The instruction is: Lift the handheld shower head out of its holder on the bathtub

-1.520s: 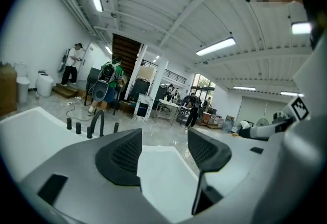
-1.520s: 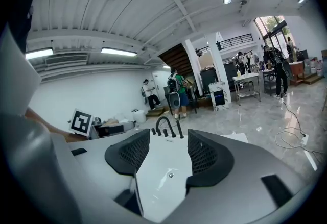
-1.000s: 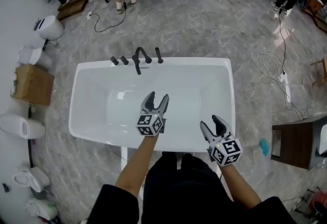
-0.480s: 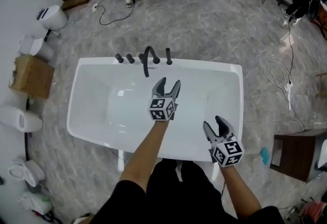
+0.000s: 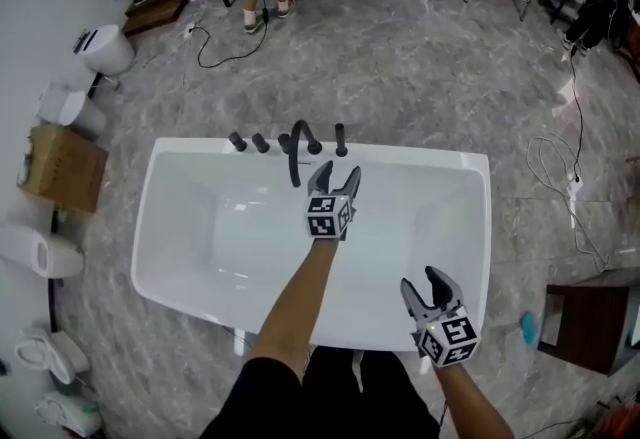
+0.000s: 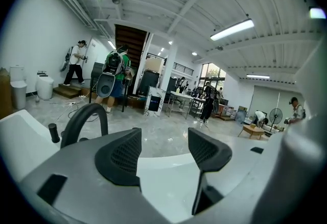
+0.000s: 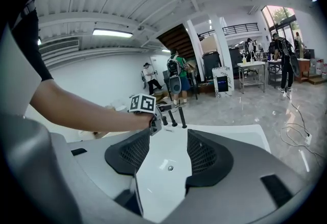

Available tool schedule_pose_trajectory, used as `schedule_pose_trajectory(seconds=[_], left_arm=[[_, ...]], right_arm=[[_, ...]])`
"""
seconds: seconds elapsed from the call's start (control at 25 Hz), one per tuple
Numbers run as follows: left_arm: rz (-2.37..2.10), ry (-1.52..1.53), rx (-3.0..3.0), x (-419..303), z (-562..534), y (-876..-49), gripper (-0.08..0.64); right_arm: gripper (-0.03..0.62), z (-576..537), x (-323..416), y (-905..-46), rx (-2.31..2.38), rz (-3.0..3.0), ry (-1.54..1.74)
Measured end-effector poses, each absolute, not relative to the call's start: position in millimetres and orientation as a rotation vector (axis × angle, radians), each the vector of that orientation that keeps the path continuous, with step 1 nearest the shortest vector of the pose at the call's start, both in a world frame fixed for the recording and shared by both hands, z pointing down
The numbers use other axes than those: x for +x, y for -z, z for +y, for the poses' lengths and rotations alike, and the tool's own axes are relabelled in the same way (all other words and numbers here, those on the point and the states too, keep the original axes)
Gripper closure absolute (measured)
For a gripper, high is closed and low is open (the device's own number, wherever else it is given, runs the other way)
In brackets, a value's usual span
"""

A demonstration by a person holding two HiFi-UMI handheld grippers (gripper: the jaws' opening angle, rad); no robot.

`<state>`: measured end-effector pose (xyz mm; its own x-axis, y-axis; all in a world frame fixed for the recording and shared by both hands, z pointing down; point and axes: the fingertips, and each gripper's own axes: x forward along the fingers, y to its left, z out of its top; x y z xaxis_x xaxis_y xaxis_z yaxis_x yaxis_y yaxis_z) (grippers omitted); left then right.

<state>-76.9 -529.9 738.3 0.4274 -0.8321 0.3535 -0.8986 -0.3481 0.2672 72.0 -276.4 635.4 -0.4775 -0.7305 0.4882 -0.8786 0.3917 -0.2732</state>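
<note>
Left gripper [image 5: 337, 173] poised at the handheld shower head [image 5: 341, 139]

The left gripper is held spread and empty just short of the handheld shower head, which stands upright on the far rim of the bathtub [image 5: 430, 162], right of the spout [image 5: 297, 145]. The jaws are best closed around the black stem and drawn straight up. The right gripper [image 5: 423, 282] is spread, empty, by the near right corner. The holder is too small to be made out; no hose is seen.
</note>
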Motion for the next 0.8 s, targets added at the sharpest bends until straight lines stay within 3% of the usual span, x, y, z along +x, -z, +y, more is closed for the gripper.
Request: schedule_pose_trajectory(seconds=[0.8], left_arm=[[-1.466, -0.391, 2.329, -78, -611, -811, 0.287]], right_arm=[[0.379, -267, 51, -711, 1.318, -2.3, -0.798]])
